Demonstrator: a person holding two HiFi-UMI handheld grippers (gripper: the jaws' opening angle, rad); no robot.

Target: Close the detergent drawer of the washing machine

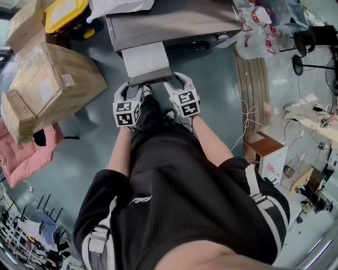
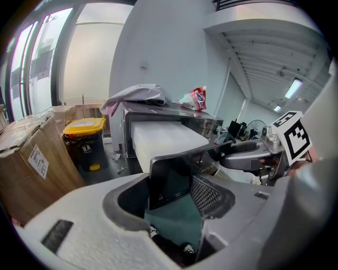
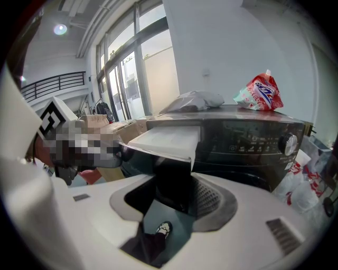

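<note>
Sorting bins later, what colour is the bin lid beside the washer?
Yellow lid, clearest in the left gripper view.

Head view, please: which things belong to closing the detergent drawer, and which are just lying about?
Job: detergent drawer, washing machine, left gripper, right gripper.
Lying about: cardboard boxes, yellow-lidded bin, pink padded cloth, plastic bags.

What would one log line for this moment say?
detergent drawer: pulled out of washing machine, not yet closed | left tool: open, at drawer front | right tool: open, at drawer front
</note>
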